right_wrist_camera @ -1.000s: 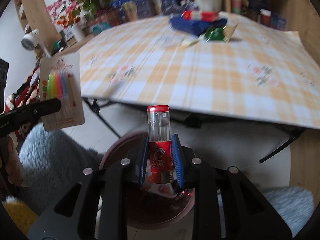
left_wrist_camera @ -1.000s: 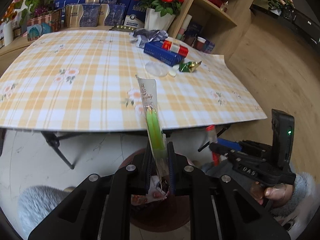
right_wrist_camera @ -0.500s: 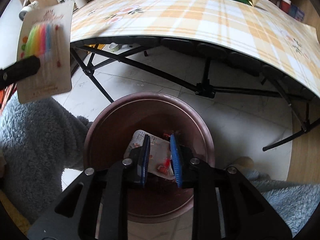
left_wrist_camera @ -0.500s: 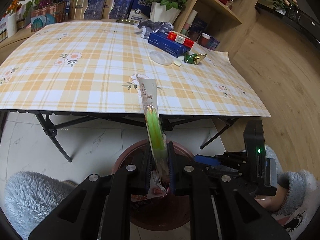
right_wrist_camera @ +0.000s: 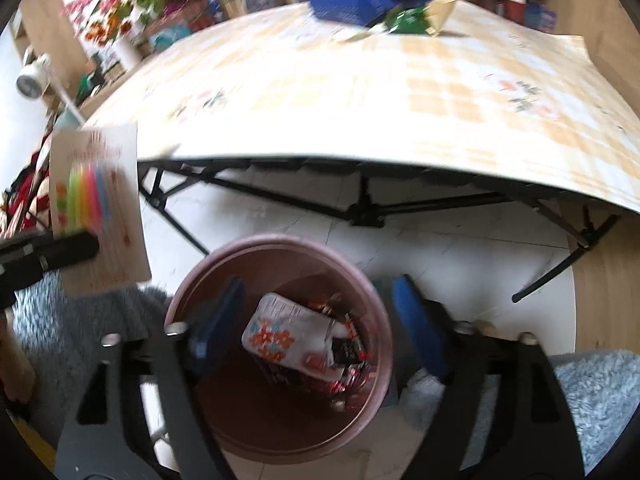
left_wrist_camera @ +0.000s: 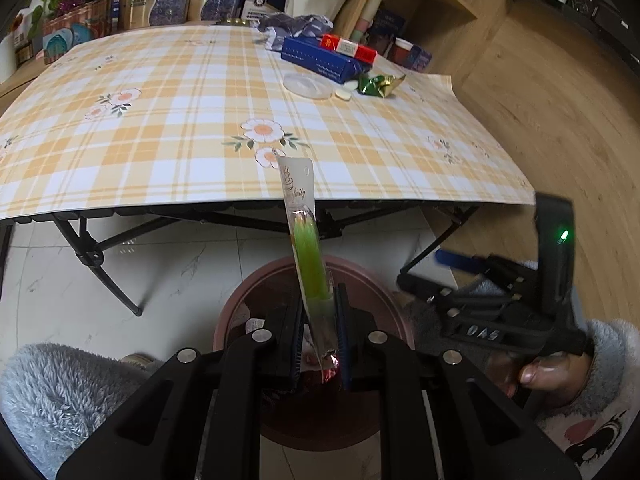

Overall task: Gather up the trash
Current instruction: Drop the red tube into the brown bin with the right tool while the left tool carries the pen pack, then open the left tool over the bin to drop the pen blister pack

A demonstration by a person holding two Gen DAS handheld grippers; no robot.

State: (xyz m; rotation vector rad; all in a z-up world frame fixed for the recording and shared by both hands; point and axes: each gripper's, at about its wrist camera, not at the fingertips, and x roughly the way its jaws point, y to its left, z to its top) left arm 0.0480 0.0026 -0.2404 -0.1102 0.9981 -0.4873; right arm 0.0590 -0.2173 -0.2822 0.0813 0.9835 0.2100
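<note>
Left tongs [left_wrist_camera: 318, 344]: pinching the lower end of a candle pack [left_wrist_camera: 308, 256], which is standing upright above the bin's near rim.
Right tongs [right_wrist_camera: 316, 320]: having just been opening, now spreading wide over the bin with nothing between them.
Bin [right_wrist_camera: 372, 304]: brown, round, sitting on the floor just near the table's front edge, holding a white flowered wrapper [right_wrist_camera: 288, 332] and red scraps.
Table [left_wrist_camera: 160, 120]: carrying, at its far right, a blue box [left_wrist_camera: 320, 58], a clear lid [left_wrist_camera: 307, 85] and a green-gold wrapper [left_wrist_camera: 378, 84].
</note>
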